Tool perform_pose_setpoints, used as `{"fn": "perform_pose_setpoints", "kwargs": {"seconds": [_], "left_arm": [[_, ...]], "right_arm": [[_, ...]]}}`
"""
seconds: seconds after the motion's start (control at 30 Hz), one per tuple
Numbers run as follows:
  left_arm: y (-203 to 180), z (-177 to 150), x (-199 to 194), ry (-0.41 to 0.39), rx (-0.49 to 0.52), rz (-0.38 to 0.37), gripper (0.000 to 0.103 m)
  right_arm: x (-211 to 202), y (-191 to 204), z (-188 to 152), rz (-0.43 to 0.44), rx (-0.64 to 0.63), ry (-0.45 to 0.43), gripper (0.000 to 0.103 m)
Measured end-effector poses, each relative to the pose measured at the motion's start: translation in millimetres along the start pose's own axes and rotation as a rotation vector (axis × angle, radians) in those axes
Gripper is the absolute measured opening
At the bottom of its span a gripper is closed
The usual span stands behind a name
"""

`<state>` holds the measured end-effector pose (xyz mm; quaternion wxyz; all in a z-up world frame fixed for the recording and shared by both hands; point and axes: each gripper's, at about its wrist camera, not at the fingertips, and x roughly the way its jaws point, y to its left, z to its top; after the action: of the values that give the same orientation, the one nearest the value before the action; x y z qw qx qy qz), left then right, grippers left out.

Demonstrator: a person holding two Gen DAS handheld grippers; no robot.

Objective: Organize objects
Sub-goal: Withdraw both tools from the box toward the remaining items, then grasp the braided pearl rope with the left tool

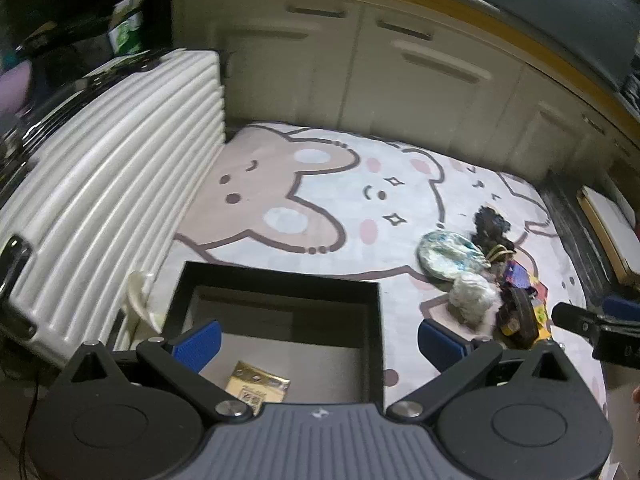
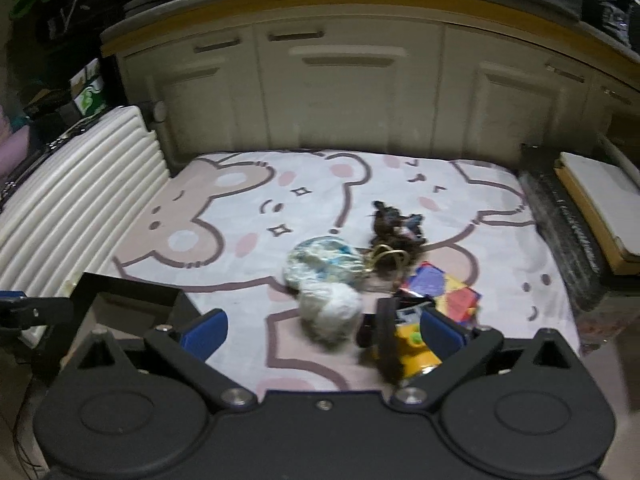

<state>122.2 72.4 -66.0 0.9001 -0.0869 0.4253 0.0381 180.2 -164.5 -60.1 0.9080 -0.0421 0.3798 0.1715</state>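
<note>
Jaws on both tools are standing spread wide, gripping nothing. The left gripper [image 1: 318, 346] is hovering over the black square open-topped box [image 1: 372, 340], its blue pads straddling the box's right wall. Inside, a small gold foil packet [image 1: 258, 385] is lying on the box's grey floor at about 6 o'clock of the interior.

The right gripper [image 2: 322, 330] is hanging above the pile of loose things on the pale cartoon-bear rug [image 2: 240, 208]. Between its blue pads a white crumpled plastic-wrapped bundle [image 2: 330, 312] is sitting, touching a flat round blue-and-white wrapped disc [image 2: 322, 260] at its 12 o'clock. At the bundle's 3 o'clock a dark brown band or strap [image 2: 386, 340], blurred and hard to identify, is lying across a yellow packet [image 2: 414, 350]. A purple-and-red patterned packet [image 2: 440, 288] is resting just beyond it, and a dark tangled clump with a tan loop [image 2: 390, 226] is lying at the pile's 12 o'clock.

The box is appearing at 9 o'clock in the right wrist view, well apart from the pile. A white ribbed hard-shell suitcase [image 1: 108, 184] is standing beside the rug at 9 o'clock, and cream cabinet doors [image 2: 344, 92] are running along the far edge at 12 o'clock.
</note>
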Motion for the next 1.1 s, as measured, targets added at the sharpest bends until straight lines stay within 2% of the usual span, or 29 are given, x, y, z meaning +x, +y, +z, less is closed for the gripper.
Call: {"fn": "perform_pose_setpoints", "kwargs": {"seconds": [0.47,0.8,1.1], "left_arm": [[-40,4,12,-0.009,0.075,-0.031,0.103],[-60,7,13,-0.072,0.105,-0.071,0.103],[-76,9,15,-0.129,0.123,-0.122,0.103]], "right_arm": [[-1,-41,-4,-0.048,0.039,-0.003,0.103],[4,-80,-4,-0.12,0.128,-0.009,0.103],[14,-97,-6,-0.163,0.132,0.01,0.103]]}}
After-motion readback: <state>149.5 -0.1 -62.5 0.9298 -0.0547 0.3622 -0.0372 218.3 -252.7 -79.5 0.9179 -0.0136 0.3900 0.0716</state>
